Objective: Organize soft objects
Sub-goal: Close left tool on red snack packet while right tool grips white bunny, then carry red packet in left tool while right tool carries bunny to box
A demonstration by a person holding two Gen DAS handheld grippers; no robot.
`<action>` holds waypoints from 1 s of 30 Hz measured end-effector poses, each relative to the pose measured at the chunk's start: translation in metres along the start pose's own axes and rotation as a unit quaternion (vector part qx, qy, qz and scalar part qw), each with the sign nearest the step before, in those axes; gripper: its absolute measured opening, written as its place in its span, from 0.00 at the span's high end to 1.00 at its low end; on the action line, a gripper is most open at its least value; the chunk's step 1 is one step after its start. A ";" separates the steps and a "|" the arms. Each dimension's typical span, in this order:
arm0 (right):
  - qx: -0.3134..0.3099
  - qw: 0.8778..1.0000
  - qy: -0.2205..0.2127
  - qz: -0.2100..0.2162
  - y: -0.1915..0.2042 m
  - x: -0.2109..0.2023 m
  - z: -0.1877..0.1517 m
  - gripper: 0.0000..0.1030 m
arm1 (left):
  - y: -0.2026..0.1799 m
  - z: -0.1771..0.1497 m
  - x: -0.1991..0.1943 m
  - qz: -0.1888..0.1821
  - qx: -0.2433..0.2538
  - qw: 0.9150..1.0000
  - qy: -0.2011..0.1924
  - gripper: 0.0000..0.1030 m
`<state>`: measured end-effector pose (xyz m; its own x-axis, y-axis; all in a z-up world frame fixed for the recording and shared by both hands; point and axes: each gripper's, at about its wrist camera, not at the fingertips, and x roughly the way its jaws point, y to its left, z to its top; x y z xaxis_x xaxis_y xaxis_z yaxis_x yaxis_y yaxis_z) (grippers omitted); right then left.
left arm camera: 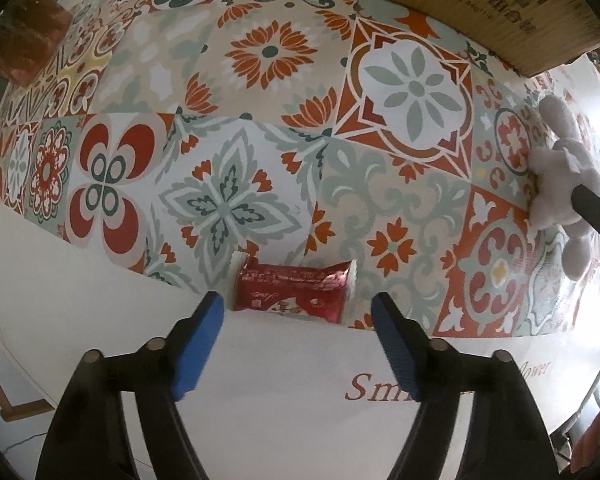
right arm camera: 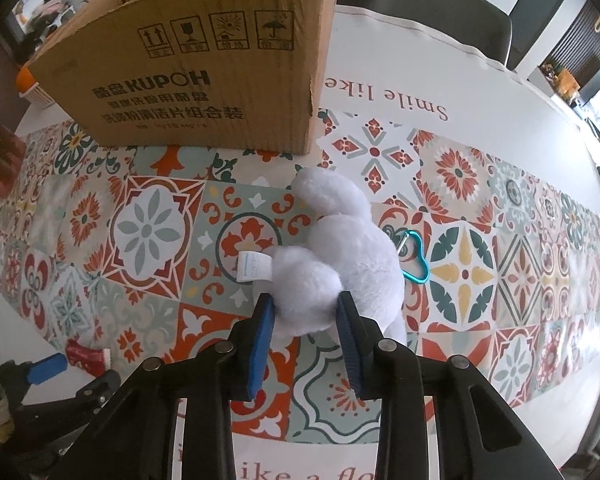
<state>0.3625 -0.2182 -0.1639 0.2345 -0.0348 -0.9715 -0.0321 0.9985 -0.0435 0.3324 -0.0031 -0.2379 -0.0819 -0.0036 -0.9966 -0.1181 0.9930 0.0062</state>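
A white plush toy [right arm camera: 340, 248] with a small label tag lies on the patterned tablecloth in front of an open cardboard box [right arm camera: 204, 80]. My right gripper [right arm camera: 305, 304] is shut on the plush's near end, blue pads pressing both sides. The plush also shows in the left wrist view [left arm camera: 560, 176] at the far right. A red tissue pack [left arm camera: 296, 290] lies on the table just ahead of my left gripper [left arm camera: 298, 312], which is open with the pack between and beyond its pads. The pack shows in the right wrist view [right arm camera: 88, 356] at lower left.
A turquoise heart-shaped carabiner [right arm camera: 414, 258] lies by the plush. The box's corner [left arm camera: 500, 12] shows at upper right in the left wrist view. A brown object [left arm camera: 24, 44] sits at the far left. The white table edge runs near both grippers.
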 end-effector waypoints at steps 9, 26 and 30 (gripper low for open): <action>-0.004 1.000 -0.015 0.014 -0.001 -0.009 -0.004 0.72 | -0.004 -0.004 0.002 -0.017 0.009 1.000 -0.012 0.48; 0.043 0.992 -0.092 0.080 -0.031 -0.061 -0.018 0.73 | -0.046 -0.016 -0.066 -0.030 0.076 0.988 -0.133 0.49; 0.048 0.988 -0.115 0.086 -0.033 -0.079 -0.020 0.74 | -0.047 -0.016 -0.093 -0.036 0.087 0.982 -0.162 0.49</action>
<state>0.3259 -0.2493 -0.0906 0.4489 0.1350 -0.8833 -0.0004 0.9885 0.1509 0.3299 -0.0509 -0.1438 0.2431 -0.0645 -0.9679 0.0606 0.9969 -0.0512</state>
